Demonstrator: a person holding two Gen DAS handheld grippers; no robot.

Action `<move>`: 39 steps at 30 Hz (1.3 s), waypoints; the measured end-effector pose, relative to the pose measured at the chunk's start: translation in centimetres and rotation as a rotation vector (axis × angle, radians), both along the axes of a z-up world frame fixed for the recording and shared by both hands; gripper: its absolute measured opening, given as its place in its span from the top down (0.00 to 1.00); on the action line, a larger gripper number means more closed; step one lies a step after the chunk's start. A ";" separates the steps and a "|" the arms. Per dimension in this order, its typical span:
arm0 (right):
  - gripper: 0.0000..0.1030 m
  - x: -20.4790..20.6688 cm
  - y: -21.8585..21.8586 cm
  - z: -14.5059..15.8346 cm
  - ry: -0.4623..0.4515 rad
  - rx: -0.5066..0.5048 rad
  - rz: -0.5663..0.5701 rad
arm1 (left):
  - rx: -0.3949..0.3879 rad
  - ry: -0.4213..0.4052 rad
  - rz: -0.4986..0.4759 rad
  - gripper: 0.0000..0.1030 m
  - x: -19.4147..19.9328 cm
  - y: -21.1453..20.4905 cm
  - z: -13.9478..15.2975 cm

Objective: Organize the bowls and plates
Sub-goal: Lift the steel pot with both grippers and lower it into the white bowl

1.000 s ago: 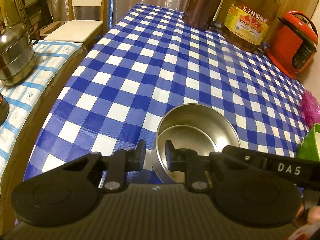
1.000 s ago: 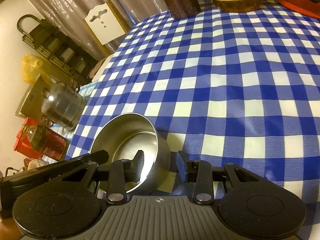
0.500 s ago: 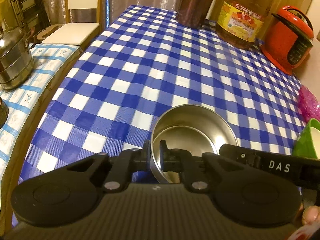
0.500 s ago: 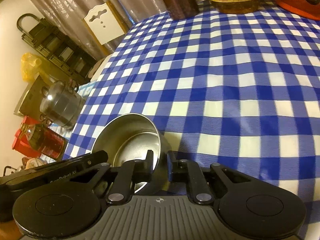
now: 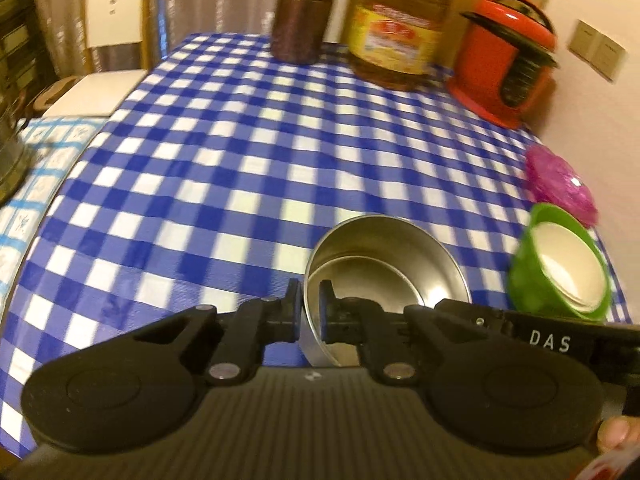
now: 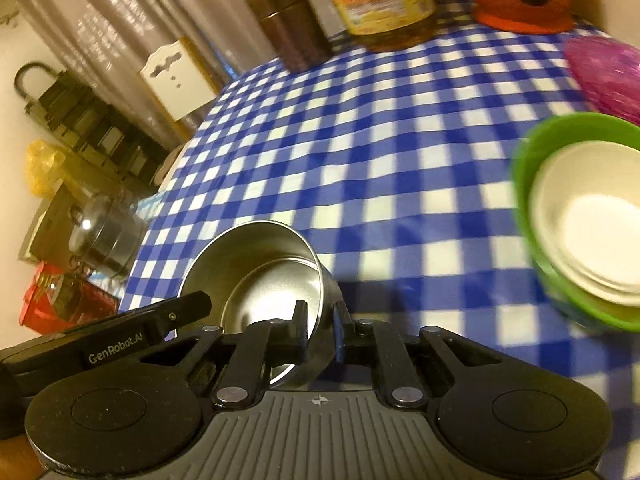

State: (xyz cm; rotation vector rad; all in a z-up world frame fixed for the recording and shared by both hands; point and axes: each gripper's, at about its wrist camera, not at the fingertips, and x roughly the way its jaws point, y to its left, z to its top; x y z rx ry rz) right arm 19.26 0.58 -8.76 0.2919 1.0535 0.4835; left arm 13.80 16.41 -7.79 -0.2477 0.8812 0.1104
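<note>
Steel bowl (image 5: 384, 264), left wrist view: the left gripper (image 5: 309, 312) pinches its left rim, 1 pad inside and 1 outside, near the front edge of the checked table (image 5: 248, 152). Green bowl stack (image 5: 560, 264) stands by the right edge.

Right wrist view: the right gripper (image 6: 320, 328) clamps the opposite rim (image 6: 320, 280). Step in hand appears to be transport; the next move calls for level carriage toward the stack, then simultaneous release.
</note>
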 end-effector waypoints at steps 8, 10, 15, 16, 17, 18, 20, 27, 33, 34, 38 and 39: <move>0.88 -3.2 -5.8 1.8 -0.005 -0.009 -0.081 | -0.027 -0.011 -0.063 0.93 -1.9 -5.8 0.8; 0.88 -4.0 -7.1 2.0 0.002 -0.012 -0.100 | -0.026 -0.012 -0.079 0.93 -2.3 -7.2 0.9; 0.88 -5.6 -10.3 2.8 -0.003 -0.022 -0.135 | -0.050 -0.012 -0.109 0.93 -3.1 -9.9 1.1; 0.88 -5.9 -10.8 3.0 -0.006 -0.026 -0.139 | -0.054 -0.015 -0.116 0.93 -3.3 -10.4 1.3; 0.88 -6.2 -11.3 3.2 -0.011 -0.029 -0.141 | -0.058 -0.019 -0.122 0.93 -3.4 -10.9 1.5; 0.88 -6.5 -11.7 3.4 -0.014 -0.032 -0.144 | -0.061 -0.023 -0.128 0.93 -3.5 -11.2 1.7; 0.88 -7.1 -12.6 3.9 -0.016 -0.032 -0.153 | -0.062 -0.031 -0.141 0.93 -3.7 -12.1 2.2; 0.88 -8.4 -15.0 5.6 -0.017 -0.006 -0.197 | -0.060 -0.067 -0.177 0.93 -4.0 -14.2 4.2; 0.88 -8.3 -16.1 7.3 -0.056 -0.010 -0.211 | -0.063 -0.101 -0.187 0.93 -3.1 -15.5 5.8; 0.88 -8.2 -16.3 7.5 -0.061 -0.011 -0.213 | -0.065 -0.106 -0.190 0.93 -3.0 -15.6 6.0; 0.88 -7.4 -16.9 8.2 -0.077 -0.013 -0.224 | -0.072 -0.124 -0.196 0.93 -2.1 -16.2 6.7; 0.88 -7.3 -17.1 8.3 -0.079 -0.011 -0.226 | -0.073 -0.129 -0.197 0.93 -1.9 -16.3 6.9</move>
